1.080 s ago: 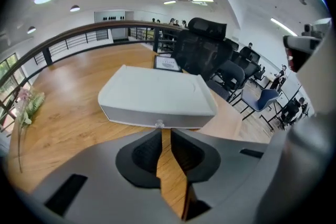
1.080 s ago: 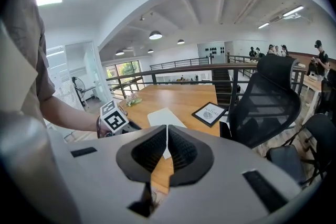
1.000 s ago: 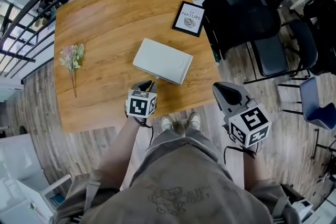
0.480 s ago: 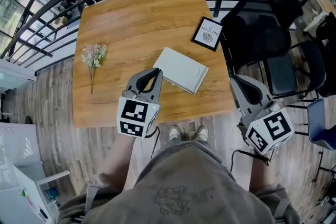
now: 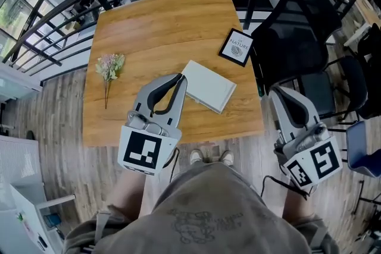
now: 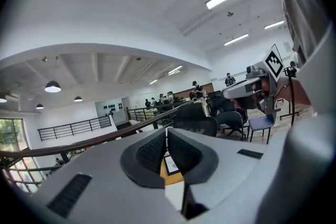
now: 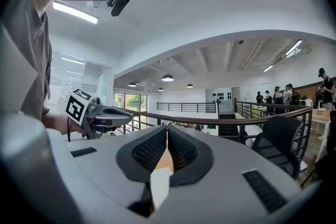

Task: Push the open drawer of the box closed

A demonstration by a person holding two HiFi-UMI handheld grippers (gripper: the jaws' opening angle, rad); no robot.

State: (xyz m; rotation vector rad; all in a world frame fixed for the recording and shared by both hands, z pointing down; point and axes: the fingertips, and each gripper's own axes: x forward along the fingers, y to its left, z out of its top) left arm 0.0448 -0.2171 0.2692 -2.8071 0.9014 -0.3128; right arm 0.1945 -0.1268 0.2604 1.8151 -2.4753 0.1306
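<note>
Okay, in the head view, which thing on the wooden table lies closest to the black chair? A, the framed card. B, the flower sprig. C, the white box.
A: the framed card lies at the edge of the wooden table beside the black chair; the white box is farther in, and the flower sprig is on the far side.

Open-plan office mezzanine: railing (image 7: 210,121), office chairs (image 5: 292,33).
</note>
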